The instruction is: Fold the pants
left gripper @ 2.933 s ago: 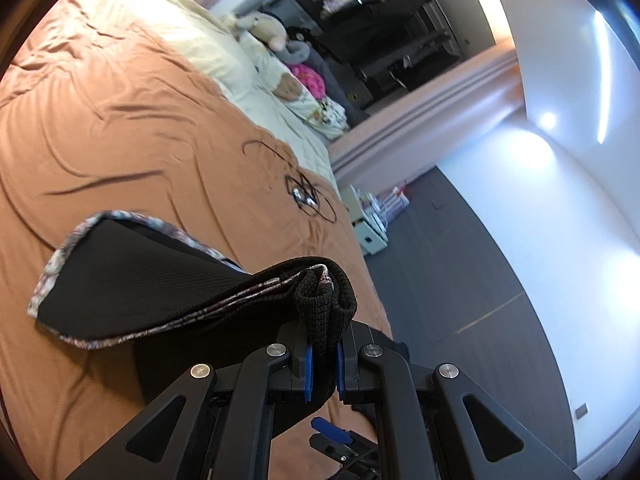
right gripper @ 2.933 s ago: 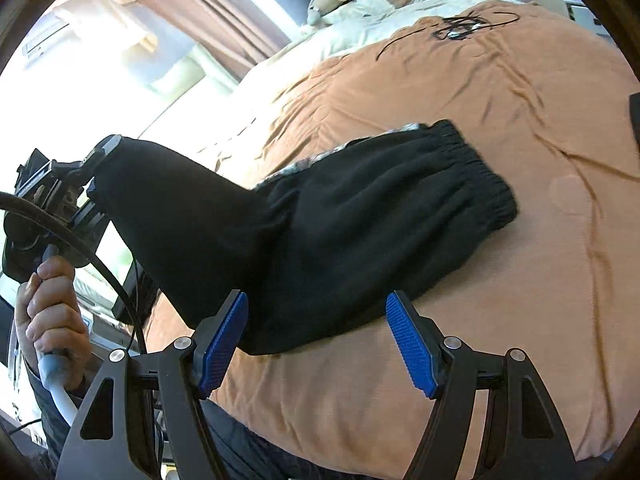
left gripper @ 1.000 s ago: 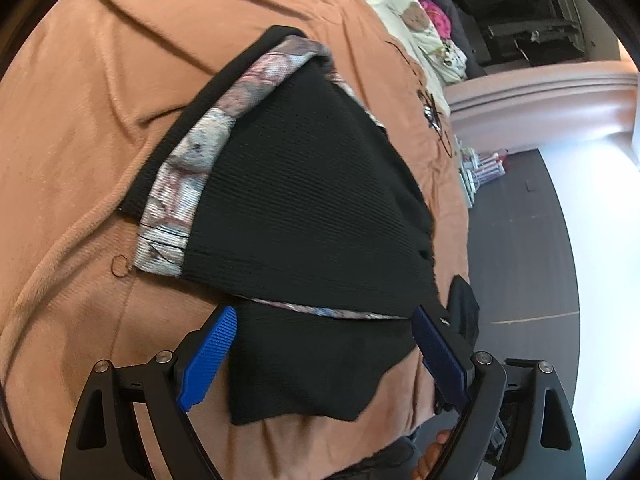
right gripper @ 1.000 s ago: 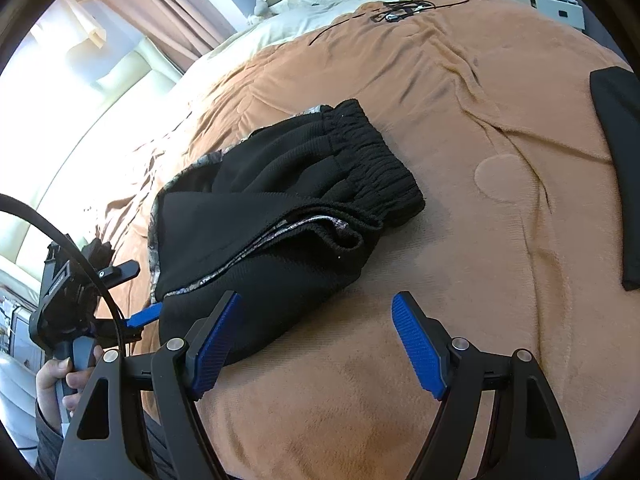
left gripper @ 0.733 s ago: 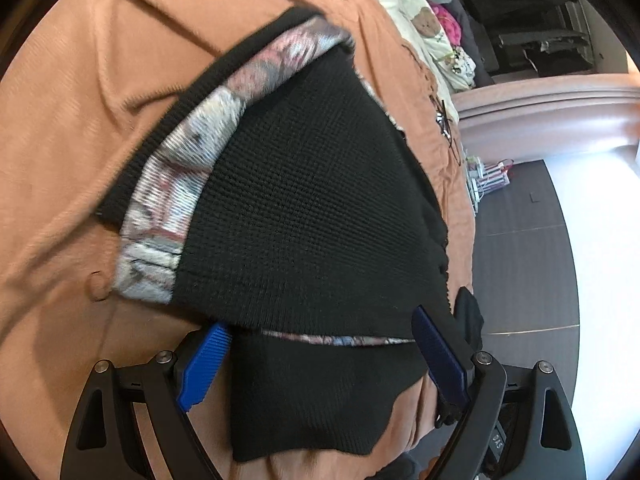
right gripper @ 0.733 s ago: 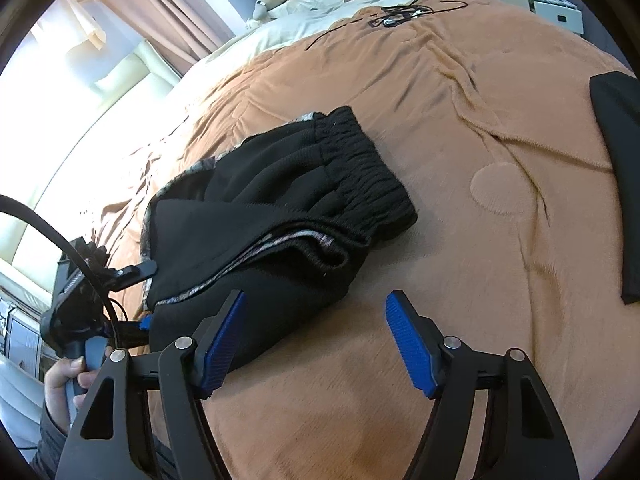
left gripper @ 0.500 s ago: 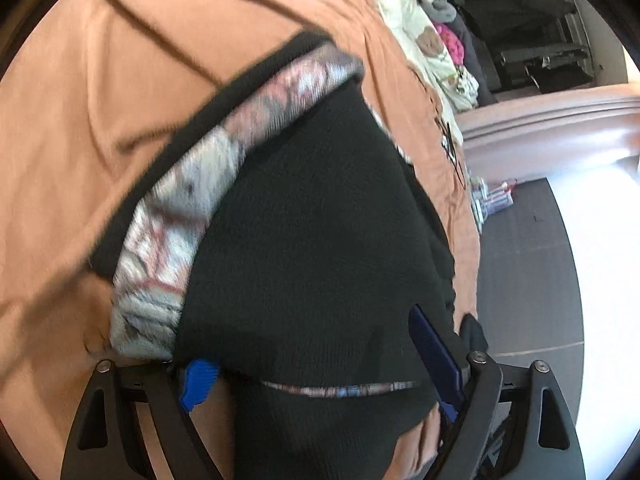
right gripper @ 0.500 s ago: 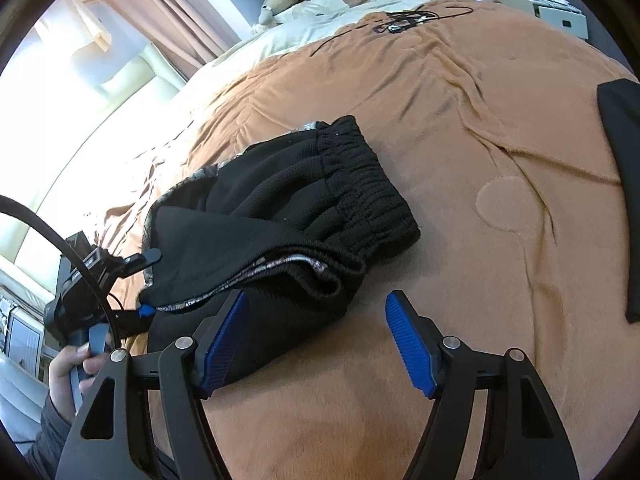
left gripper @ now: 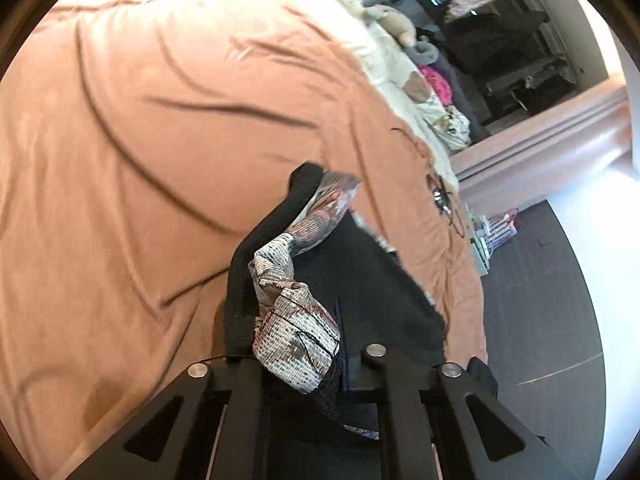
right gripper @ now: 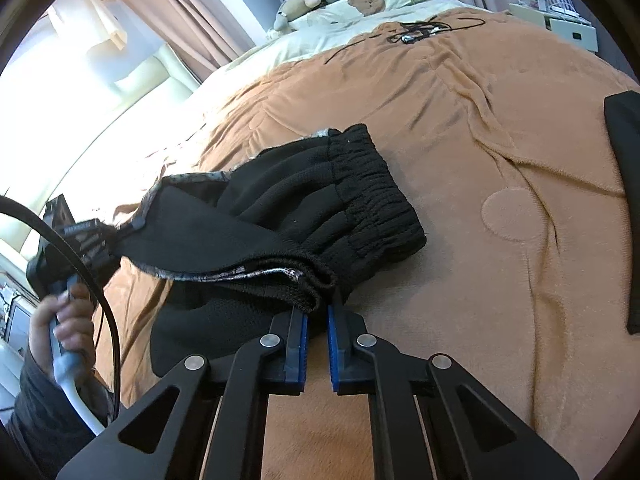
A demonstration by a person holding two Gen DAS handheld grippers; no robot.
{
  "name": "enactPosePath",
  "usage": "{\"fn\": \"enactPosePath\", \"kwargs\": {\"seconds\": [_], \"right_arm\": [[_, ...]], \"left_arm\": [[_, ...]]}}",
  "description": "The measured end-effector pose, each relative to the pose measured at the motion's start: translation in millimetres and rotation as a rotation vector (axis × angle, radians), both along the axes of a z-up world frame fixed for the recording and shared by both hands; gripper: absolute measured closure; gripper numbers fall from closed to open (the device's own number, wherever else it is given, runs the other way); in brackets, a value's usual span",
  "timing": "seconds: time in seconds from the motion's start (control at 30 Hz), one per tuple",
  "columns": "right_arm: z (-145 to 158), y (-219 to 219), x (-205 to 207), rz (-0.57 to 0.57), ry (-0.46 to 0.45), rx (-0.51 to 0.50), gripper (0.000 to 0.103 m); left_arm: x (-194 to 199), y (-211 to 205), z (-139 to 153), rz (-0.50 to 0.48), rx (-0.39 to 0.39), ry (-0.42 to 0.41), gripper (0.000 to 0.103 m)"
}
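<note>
On the near part of the brown bed blanket [right gripper: 460, 128], folded black knit pants [right gripper: 312, 200] are gripped by just-closed left tool [left gripper: 340, 344] and right tool [right gripper: 316, 312].

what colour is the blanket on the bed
Orange-brown blanket; it shows best in the right wrist view.
</note>
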State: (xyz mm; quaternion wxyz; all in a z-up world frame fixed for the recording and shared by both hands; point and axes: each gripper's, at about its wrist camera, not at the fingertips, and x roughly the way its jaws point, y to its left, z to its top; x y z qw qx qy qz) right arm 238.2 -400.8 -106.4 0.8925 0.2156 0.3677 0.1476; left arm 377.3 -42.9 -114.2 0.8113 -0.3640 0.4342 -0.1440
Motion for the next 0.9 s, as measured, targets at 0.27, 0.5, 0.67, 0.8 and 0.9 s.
{"fn": "enactPosePath", "kwargs": {"seconds": [0.27,0.5,0.67,0.8,0.9], "right_arm": [[4.3,-14.4,-13.6,-0.008,-0.027,0.059,0.099],[-0.9,-25.9,-15.9,-0.015,-0.015,0.104,0.099],[-4.3,-30.4,-15.2,-0.021,-0.009,0.122,0.099],[-9.1,-35.8,-16.0,-0.032,0.001,0.152,0.099],[-14.3,-39.2,-16.8,-0.039,0.017,0.167,0.099]], "left_arm": [[28.0,-18.2,49.3,-0.085,0.019,-0.100,0.097],[68.6,-61.7,77.7,-0.190,0.071,-0.116,0.097],[94.3,-93.4,83.9,-0.258,0.114,-0.108,0.097],[108.1,-117.4,82.4,-0.299,0.137,-0.102,0.097],[120.0,-138.1,77.9,-0.335,0.152,-0.093,0.097]]}}
